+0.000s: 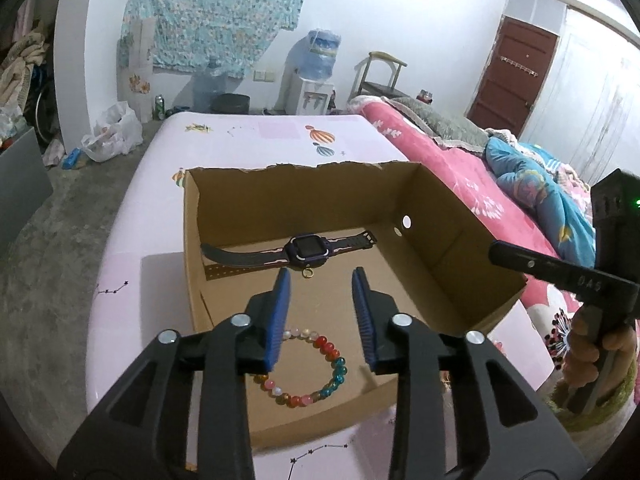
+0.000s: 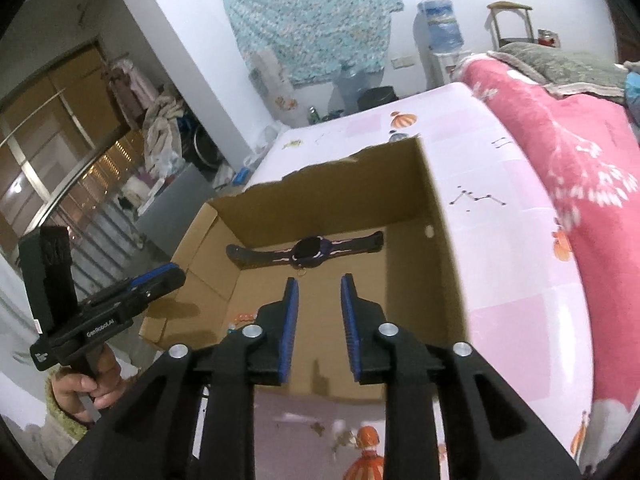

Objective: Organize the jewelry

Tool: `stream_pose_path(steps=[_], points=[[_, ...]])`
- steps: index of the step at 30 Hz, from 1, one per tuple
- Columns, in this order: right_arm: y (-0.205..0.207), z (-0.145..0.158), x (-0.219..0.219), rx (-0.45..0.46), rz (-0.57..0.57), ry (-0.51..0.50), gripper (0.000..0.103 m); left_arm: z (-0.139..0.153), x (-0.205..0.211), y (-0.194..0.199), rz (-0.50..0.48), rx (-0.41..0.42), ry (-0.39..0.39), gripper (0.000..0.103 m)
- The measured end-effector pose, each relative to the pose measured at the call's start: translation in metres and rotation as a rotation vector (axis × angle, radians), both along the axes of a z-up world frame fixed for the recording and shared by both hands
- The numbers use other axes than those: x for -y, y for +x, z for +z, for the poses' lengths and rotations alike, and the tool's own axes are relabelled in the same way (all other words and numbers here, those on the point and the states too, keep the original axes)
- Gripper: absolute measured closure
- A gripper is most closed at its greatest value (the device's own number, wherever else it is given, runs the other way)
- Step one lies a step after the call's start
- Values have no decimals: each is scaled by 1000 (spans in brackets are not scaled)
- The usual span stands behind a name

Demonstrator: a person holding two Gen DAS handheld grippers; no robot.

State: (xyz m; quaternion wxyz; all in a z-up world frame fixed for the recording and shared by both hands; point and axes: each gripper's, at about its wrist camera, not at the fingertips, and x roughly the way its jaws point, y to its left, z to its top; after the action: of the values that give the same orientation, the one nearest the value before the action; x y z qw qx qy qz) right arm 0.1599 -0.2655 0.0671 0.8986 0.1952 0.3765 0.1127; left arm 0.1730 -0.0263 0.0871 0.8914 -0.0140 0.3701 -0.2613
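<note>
An open cardboard box (image 1: 436,216) (image 2: 436,216) stands on the pink table. A dark watch (image 1: 296,249) (image 2: 308,251) lies flat along its far wall, with a small gold ring (image 1: 307,274) just in front of it. A multicoloured bead bracelet (image 1: 320,372) rests on the box floor near the front. My left gripper (image 1: 320,276) hangs open above the bracelet with nothing between its blue pads. My right gripper (image 2: 318,282) is open over the box floor, nothing held. Each gripper appears at the edge of the other's view, held by a hand.
The pink table (image 1: 272,128) (image 2: 512,240) carries the box. A bed with pink and blue bedding (image 1: 500,168) (image 2: 580,152) runs along the right. A water dispenser (image 1: 316,76), a chair (image 1: 380,76) and bags (image 1: 112,132) stand at the back on the grey floor.
</note>
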Motion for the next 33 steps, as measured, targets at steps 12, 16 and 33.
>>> stream_pose_path(steps=[12, 16, 33], points=[[-59, 7, 8, 54, -36, -18, 41, 6, -19, -54, -31, 16, 38, 28], [-81, 0, -8, 44, 30, -90, 25, -1, -22, -78, -68, -4, 57, 17], [-103, -109, -56, -331, 19, -336, 15, -116, 0, -92, -26, -190, 344, 7]])
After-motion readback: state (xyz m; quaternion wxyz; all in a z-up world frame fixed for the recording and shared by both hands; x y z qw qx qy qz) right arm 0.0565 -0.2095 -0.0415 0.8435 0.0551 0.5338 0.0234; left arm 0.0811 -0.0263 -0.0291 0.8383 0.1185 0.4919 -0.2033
